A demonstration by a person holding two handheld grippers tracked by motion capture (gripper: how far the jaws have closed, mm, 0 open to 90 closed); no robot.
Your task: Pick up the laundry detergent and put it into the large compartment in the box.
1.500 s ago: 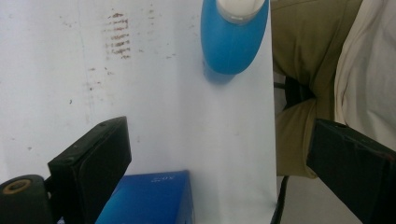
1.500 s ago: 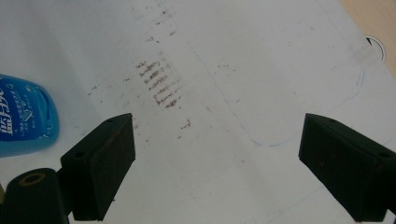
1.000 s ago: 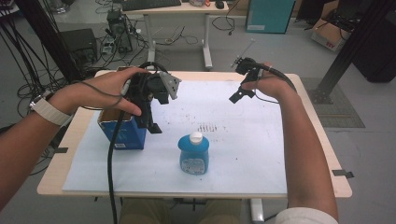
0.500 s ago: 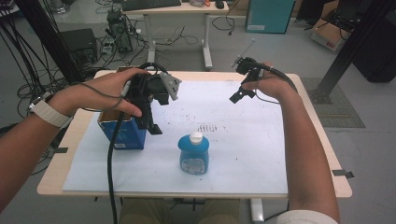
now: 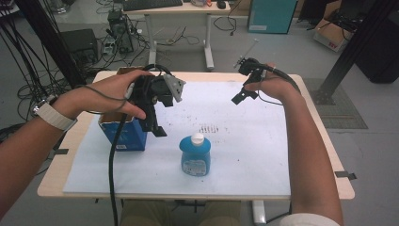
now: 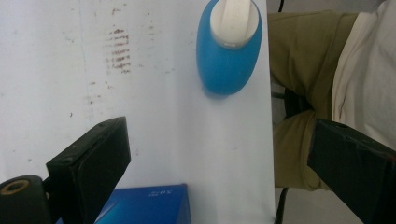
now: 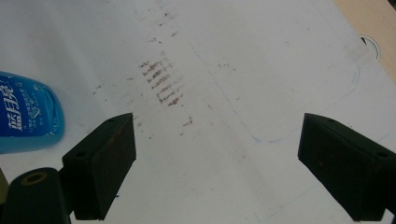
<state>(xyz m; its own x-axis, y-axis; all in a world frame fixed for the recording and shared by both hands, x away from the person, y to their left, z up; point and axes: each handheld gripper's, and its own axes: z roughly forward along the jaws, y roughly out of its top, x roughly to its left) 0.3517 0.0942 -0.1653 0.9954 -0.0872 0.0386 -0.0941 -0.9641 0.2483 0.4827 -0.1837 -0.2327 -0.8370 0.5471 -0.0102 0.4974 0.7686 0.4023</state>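
A blue bottle (image 5: 195,155) with a white cap stands upright on the white mat, near the table's front middle. To its left sits a blue box (image 5: 124,134). My left gripper (image 5: 154,123) hovers over the box's right end, pointing down, with its jaws wide apart and nothing between them. In the left gripper view (image 6: 217,140) the bottle (image 6: 229,46) lies ahead and the box (image 6: 144,205) sits at the bottom edge. My right gripper (image 5: 239,96) hangs open above the mat's far right part. In the right gripper view (image 7: 215,126) the bottle (image 7: 25,116) is at the left edge.
A white mat (image 5: 263,155) covers most of the wooden table (image 5: 324,150), with brown smudges (image 5: 209,128) near its middle. Beyond the table stand another desk (image 5: 179,9), floor cables and dark frame posts (image 5: 47,42). The person's legs (image 6: 289,93) are at the table's front edge.
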